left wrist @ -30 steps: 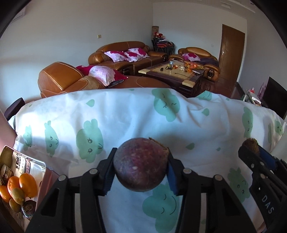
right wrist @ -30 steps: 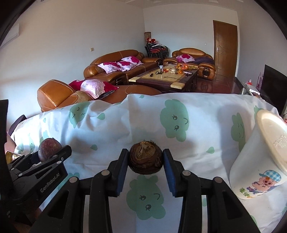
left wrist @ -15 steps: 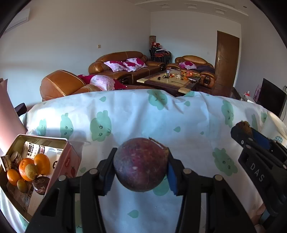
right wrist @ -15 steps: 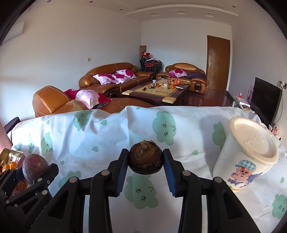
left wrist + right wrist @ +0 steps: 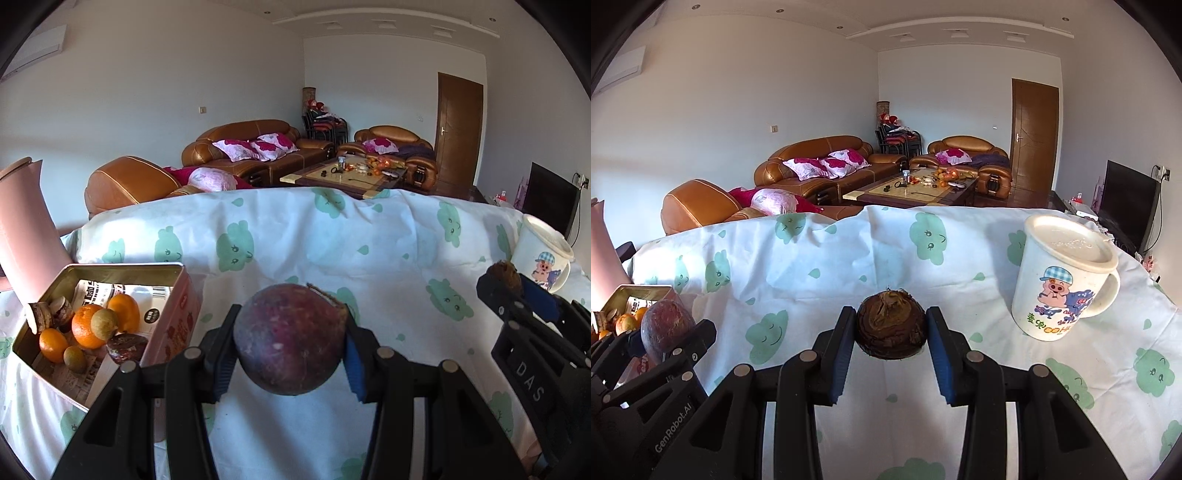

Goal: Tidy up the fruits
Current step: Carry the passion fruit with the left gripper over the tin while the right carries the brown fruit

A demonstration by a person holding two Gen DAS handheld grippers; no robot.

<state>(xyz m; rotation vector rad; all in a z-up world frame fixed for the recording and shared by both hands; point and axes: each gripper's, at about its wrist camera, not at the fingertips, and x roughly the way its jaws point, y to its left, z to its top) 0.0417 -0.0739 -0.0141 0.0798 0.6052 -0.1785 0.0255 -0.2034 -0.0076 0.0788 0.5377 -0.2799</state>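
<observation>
My left gripper [image 5: 290, 341] is shut on a round purple passion fruit [image 5: 290, 338], held above the cloud-print tablecloth [image 5: 332, 243]. To its left lies an open pink tin [image 5: 173, 317] holding oranges [image 5: 86, 325], small brownish fruits and a dark fruit. My right gripper [image 5: 891, 334] is shut on a small dark brown water chestnut [image 5: 891, 328], also above the cloth. In the left wrist view the right gripper [image 5: 517, 291] shows at the right edge with its brown fruit [image 5: 504, 275]. In the right wrist view the left gripper [image 5: 668, 332] and its purple fruit [image 5: 666, 326] show at lower left.
A white lidded mug [image 5: 1062, 275] with a cartoon pig stands at the table's right. A pink container [image 5: 24, 229] rises behind the tin at the far left. Beyond the table are brown leather sofas [image 5: 240, 147], a coffee table and a dark screen [image 5: 1128, 199].
Both grippers have drawn back from the table's far edge with their fruits still gripped. The tin and the mug have come fuller into view.
</observation>
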